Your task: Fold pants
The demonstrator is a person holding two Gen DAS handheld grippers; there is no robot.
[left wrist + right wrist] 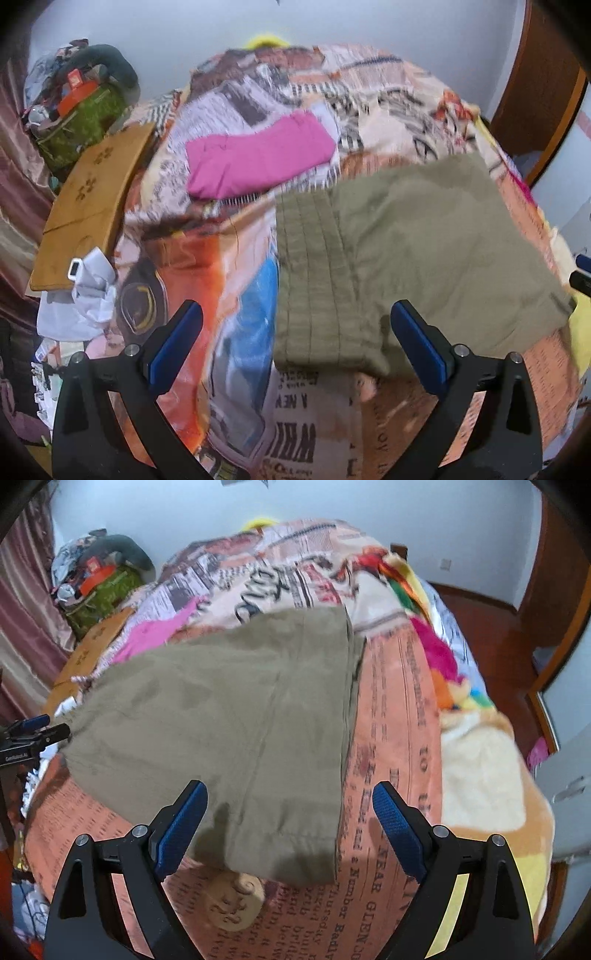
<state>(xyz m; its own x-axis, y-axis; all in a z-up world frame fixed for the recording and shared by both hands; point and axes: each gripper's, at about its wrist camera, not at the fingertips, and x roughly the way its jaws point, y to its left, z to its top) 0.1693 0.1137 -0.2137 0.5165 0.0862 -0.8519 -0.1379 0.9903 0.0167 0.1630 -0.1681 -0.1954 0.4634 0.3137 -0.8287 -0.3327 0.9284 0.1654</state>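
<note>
Olive green pants [424,251] lie folded flat on a bed with a newspaper-print cover [229,280]. Their ribbed waistband [314,280] is at the left end in the left wrist view. My left gripper [295,314] is open and empty, hovering over the waistband's near corner. In the right wrist view the pants [240,716] fill the middle, with the hem edge on the right. My right gripper [290,794] is open and empty above their near right corner. The left gripper's fingers [33,725] show at the left edge.
Folded magenta pants [258,158] lie farther back on the bed. A wooden board [88,206] and white crumpled cloth [85,295] sit at the bed's left side, with a cluttered pile [81,107] behind. A colourful fleece blanket [476,760] lies on the right. A wooden door frame [543,96] stands at right.
</note>
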